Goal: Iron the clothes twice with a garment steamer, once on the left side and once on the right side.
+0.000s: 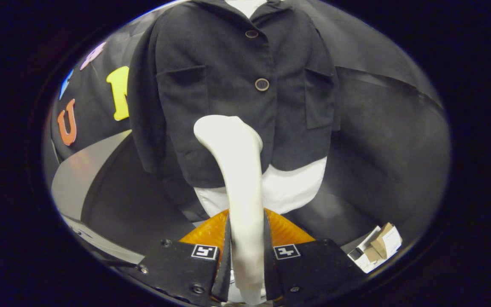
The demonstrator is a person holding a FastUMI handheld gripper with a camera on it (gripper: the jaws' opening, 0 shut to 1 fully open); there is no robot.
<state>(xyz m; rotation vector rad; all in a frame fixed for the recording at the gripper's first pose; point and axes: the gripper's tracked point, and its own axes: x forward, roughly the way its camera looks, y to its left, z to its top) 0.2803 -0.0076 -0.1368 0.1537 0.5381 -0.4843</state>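
At the bottom centre of the frame the gripper [246, 251] is clamped on the handle of the garment steamer [239, 179], both fingers pressed against its sides. The steamer's long axis runs straight up from between the fingers, its broad head up at mid-frame and set against the lower front of the dark jacket [232, 85]. The jacket hangs buttoned over a white form [292, 187], filling the upper centre. Small cardboard boxes [377, 249] lie at lower right.

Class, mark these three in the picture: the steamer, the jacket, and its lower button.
Steamer [239, 170]: gripper view, on its neck, clamped between the fingers.
Jacket [211, 85]: gripper view, on the front panel beside the chest pocket.
Lower button [262, 84]: gripper view, on the button's centre.
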